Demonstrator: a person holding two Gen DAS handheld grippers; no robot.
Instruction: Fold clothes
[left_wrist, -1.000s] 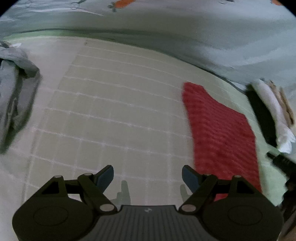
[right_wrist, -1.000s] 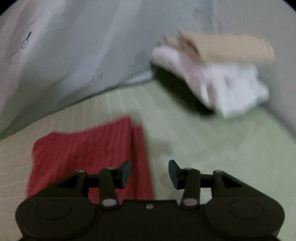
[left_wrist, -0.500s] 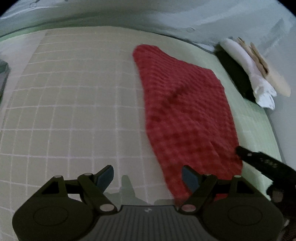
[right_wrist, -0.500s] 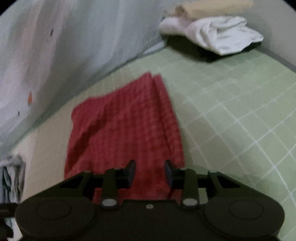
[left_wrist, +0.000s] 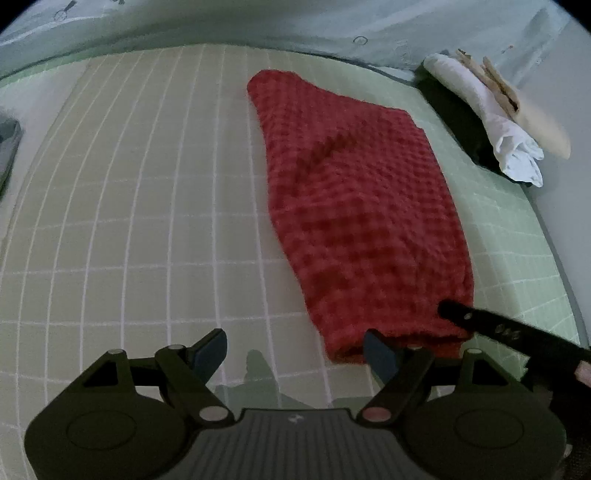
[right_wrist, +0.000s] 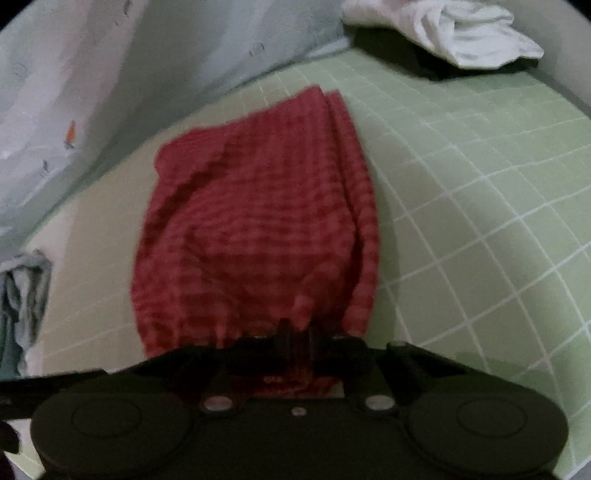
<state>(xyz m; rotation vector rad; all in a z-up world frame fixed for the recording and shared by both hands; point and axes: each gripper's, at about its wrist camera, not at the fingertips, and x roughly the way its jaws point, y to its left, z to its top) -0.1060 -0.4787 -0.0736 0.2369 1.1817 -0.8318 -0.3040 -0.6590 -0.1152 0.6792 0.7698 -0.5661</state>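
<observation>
A red waffle-knit cloth lies folded lengthwise on the green gridded mat. It also shows in the right wrist view. My left gripper is open and empty, just off the cloth's near left corner, its right finger at the cloth's near edge. My right gripper is shut on the cloth's near edge, which bunches between its fingers. The right gripper also shows in the left wrist view as a dark bar at the cloth's near right corner.
A stack of white and tan folded clothes on something black sits at the far right of the mat, also in the right wrist view. A grey-blue garment lies at the left. A pale patterned sheet rises behind the mat.
My right gripper has closed on the red cloth's near edge. My left gripper has swung right and nearer to the cloth's near left corner, staying open.
</observation>
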